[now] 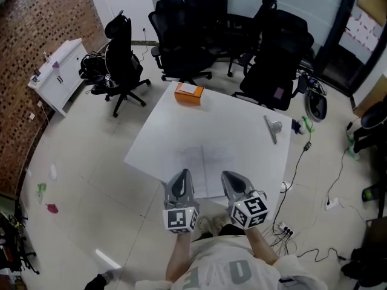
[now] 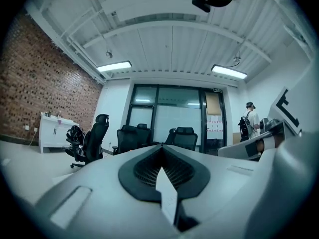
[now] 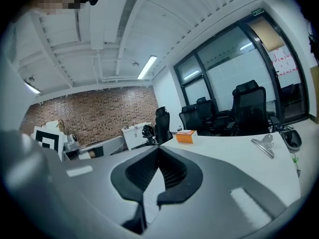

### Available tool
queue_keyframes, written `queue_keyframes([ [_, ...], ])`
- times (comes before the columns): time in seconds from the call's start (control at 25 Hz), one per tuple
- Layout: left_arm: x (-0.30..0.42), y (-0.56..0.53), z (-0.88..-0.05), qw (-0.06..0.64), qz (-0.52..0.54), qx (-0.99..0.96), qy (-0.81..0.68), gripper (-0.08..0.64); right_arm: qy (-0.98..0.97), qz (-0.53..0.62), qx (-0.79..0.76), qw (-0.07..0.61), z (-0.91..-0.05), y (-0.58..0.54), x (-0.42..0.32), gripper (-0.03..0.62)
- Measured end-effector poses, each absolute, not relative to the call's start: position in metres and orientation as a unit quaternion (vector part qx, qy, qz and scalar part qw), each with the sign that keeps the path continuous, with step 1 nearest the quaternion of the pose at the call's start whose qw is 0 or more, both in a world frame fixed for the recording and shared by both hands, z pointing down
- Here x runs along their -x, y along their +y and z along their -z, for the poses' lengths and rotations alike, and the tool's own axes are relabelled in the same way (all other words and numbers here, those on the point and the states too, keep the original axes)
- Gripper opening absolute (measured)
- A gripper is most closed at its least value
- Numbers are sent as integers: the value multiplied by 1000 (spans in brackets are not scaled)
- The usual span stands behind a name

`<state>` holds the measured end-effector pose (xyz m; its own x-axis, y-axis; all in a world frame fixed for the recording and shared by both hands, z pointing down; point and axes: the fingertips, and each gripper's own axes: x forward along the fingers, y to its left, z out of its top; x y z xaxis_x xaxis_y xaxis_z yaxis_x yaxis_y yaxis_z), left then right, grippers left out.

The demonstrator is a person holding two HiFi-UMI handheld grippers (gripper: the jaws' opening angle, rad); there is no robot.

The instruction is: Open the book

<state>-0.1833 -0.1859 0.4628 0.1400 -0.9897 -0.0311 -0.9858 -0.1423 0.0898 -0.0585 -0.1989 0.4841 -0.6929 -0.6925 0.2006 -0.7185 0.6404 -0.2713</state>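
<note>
Directions are read in the head view, from the table's centre. The red-brown brick wall (image 1: 36,29) occupies the 9 to 10 o'clock side of the room. The large white rectangular table (image 1: 242,119) stands at centre, turned cornerwise. A group of black mesh office chairs (image 1: 181,41) stands off its far edge at 12 o'clock. A low white cabinet (image 1: 60,77) stands at 10 o'clock against the wall. The white, flat book (image 1: 205,159) lies on the table at 6 o'clock, at the near edge; its outline is faint, with a thin line down the middle. The left gripper (image 1: 183,174) sits at 7 o'clock and the right gripper (image 1: 230,176) at 5 o'clock, both over the book's near edge. Each gripper's own view shows its jaws closed, tips meeting. A white surface shows in the slit behind the tips; in the right gripper view it carries fine printed lines. A small orange cardboard box (image 1: 189,93) rests at 11 o'clock. A silver metal clip (image 1: 272,127) lies at 3 o'clock.
</note>
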Motion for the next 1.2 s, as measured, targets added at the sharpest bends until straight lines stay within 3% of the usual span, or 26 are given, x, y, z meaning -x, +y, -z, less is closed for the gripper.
queue_keyframes([
  [0.2,196,-163,-467,31,79,-761,-643,15,-909,-161,-380,61,-494,-170,70,3],
  [0.56,175,-88,-446,-1,82,-751,-656,15,-918,-119,-377,26,-464,-92,32,3],
  [0.88,75,70,-457,12,82,-747,-659,17,-912,-134,-387,12,-488,67,-73,3],
  [1.2,13,217,-447,12,80,-750,-656,17,-925,-130,-358,-3,-473,201,-115,3],
])
